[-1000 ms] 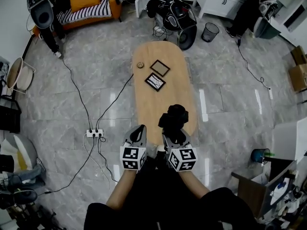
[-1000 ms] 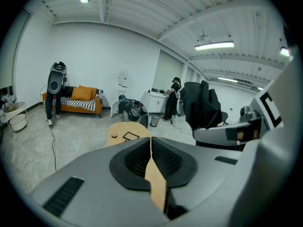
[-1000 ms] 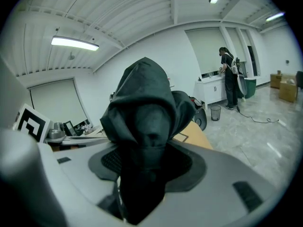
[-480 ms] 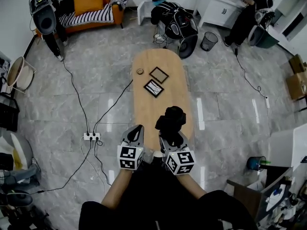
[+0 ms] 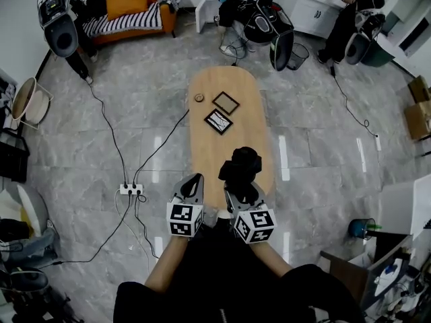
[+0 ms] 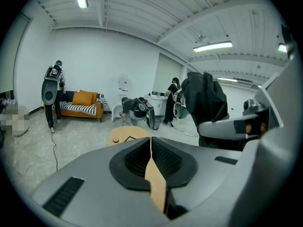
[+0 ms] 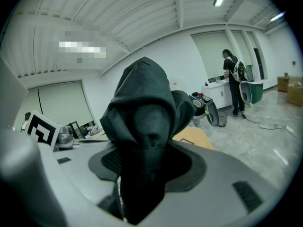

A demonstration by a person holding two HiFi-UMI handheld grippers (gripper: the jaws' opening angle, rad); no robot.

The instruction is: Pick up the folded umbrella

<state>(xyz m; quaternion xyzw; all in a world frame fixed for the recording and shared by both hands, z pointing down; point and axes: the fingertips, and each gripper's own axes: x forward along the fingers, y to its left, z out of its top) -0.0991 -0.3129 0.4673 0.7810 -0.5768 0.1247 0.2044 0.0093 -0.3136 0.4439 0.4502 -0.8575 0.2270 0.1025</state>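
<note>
Between the jaws of the right claw (image 5: 240, 188), the folded umbrella (image 5: 241, 165) stands clamped.

The left grey plastic tongs (image 5: 194, 180) pointed forward, jaws together and empty; beside them the right grey plastic tongs (image 5: 239, 185) clamped the black folded fabric umbrella (image 5: 241, 163), both forearms (image 5: 165, 272) extended side by side

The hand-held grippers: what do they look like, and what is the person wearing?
The left hand-held gripper and right hand-held gripper each have a smooth grey body tapering to two jaws lined with black ribbed pads. A cube with black-and-white square markers sits at each one's back end. The person wears dark clothing with forearms uncovered.
</note>
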